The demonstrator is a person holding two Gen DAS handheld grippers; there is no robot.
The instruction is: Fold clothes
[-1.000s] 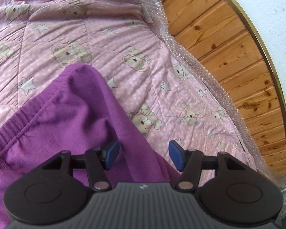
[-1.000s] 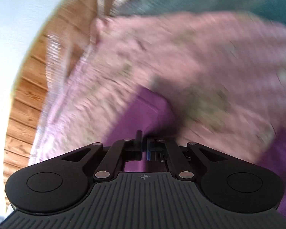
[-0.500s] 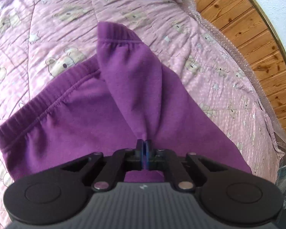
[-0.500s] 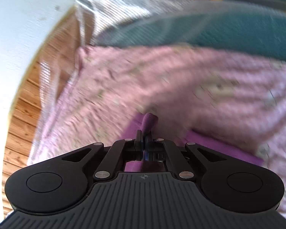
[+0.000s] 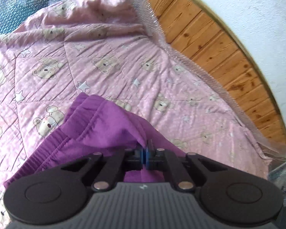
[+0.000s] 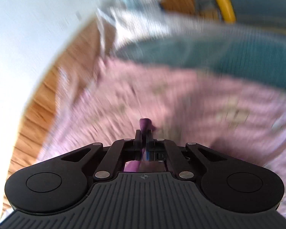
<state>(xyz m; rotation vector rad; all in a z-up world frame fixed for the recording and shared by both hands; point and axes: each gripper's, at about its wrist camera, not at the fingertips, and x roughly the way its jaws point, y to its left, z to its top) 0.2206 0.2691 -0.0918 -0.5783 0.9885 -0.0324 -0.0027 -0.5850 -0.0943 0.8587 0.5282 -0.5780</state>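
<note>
A purple garment (image 5: 103,122) with an elastic band lies bunched on a pink teddy-bear quilt (image 5: 108,61). My left gripper (image 5: 145,153) is shut on a fold of the purple garment, which rises from the quilt up to the jaws. In the right wrist view, blurred by motion, my right gripper (image 6: 145,147) is shut on a small tuft of the same purple garment (image 6: 145,124), which pokes out past the fingertips above the quilt (image 6: 181,103).
A bubble-wrap strip (image 5: 181,51) edges the quilt on the right, beside a wooden plank floor (image 5: 215,45) and a white wall (image 5: 257,19). A teal surface (image 6: 228,55) lies beyond the quilt. A yellow object (image 6: 224,3) stands at the far back.
My left gripper closed on the garment's fold one second ago and has since lifted and drawn it. My right gripper stays shut on the fabric while swinging fast; less purple cloth shows ahead of it.
</note>
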